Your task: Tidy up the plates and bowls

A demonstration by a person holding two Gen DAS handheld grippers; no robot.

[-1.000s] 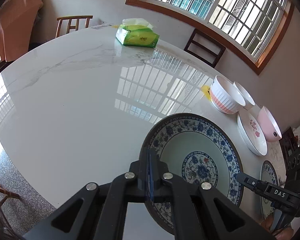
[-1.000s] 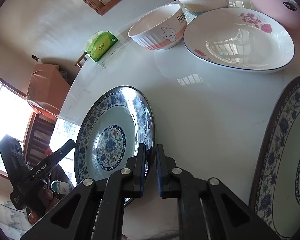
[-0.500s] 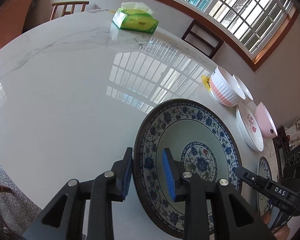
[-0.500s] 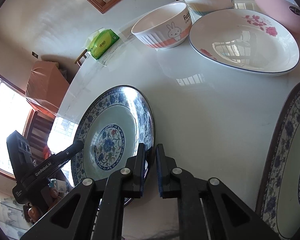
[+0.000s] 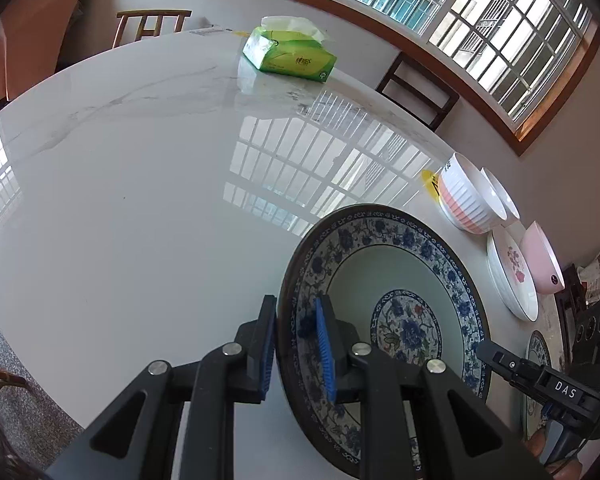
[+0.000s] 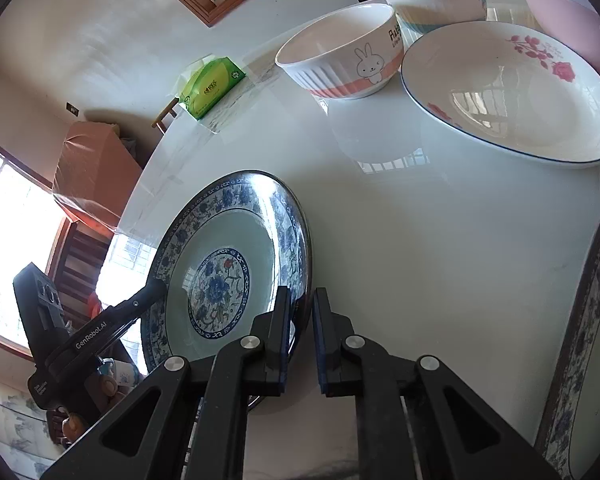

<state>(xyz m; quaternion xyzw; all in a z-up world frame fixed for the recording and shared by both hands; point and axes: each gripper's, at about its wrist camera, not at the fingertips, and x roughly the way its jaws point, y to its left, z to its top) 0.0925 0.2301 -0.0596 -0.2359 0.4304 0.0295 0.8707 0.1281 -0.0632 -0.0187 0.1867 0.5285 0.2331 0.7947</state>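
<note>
Fingers point(image 5: 324, 344) close astride blue plate point(image 5: 384, 320) on glossy marble table point(image 5: 140, 200).

**Gloss on stone and glaze**

The table point(image 5: 140, 200) looks like polished marble, mirroring the window grid. The plate point(image 5: 380, 272) at lower centre is glossy glazed ceramic, as are the bowls point(image 6: 340, 56) at upper right. The gripper point(image 5: 296, 344) is matt black plastic with ribbed blue pads point(image 5: 325, 352) and shiny metal screws. The tissue pack point(image 5: 288, 56) is shiny plastic film; the window frame point(image 5: 420, 56) is varnished wood.
</note>
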